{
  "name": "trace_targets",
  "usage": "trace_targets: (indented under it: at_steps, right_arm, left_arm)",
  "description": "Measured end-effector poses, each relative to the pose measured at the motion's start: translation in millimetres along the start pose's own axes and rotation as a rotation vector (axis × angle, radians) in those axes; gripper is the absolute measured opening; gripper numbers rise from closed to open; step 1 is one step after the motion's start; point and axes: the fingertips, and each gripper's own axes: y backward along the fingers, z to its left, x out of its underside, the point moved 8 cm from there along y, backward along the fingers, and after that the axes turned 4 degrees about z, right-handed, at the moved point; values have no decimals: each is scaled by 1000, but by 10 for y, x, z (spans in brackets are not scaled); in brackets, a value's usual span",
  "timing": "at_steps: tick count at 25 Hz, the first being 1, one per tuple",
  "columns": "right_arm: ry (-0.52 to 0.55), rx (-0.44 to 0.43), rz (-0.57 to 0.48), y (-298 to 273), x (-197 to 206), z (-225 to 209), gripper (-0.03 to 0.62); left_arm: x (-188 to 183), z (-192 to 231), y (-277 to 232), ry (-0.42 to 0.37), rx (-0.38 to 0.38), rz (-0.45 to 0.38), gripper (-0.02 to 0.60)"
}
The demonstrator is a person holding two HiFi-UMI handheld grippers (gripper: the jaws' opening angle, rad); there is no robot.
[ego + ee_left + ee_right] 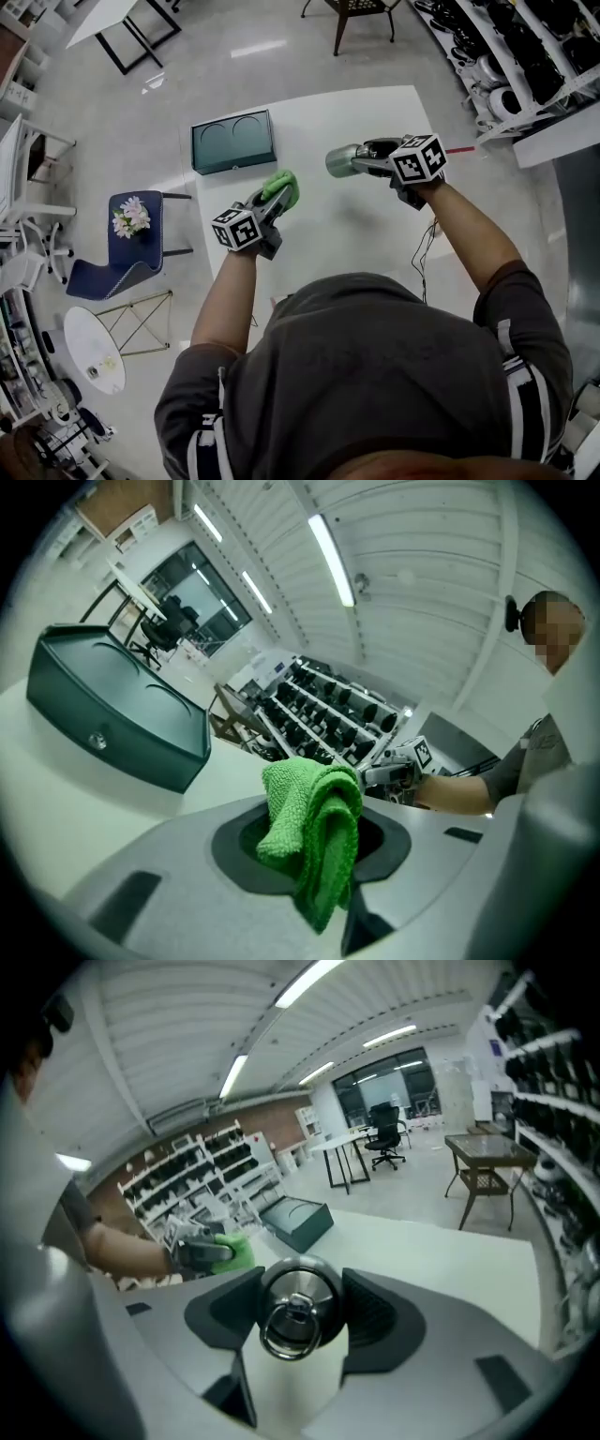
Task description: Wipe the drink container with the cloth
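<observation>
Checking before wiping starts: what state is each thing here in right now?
left gripper: jaws shut on the cloth
cloth: bunched, held clear of the drink container
right gripper: jaws shut on the drink container
drink container: lid on, held sideways above the table
green case: closed, on the table

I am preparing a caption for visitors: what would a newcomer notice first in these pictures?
The bright green fluffy cloth clamped in the left gripper stands out most. Opposite it, the right gripper holds a silver metal drink container with a ring on its end. Behind, a dark green rectangular box lies on the white table.
</observation>
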Motion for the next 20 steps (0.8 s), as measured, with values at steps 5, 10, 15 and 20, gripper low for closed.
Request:
trace_targets:
  at_steps: [5, 10, 15, 20]
  right_arm:
    - [243, 54, 211, -246, 75, -65, 249]
    - [434, 90, 366, -414, 157, -36, 249]
    - [550, 89, 450, -587, 221, 25, 250]
    - [595, 105, 509, -760, 251, 12, 250]
  left_arm:
    - [210, -183, 102, -19, -150, -29, 94]
    - [408, -456, 285, 7, -262, -118, 94]
    - [606, -739, 511, 22, -359, -205, 94]
    - [661, -902, 655, 19, -403, -241, 94]
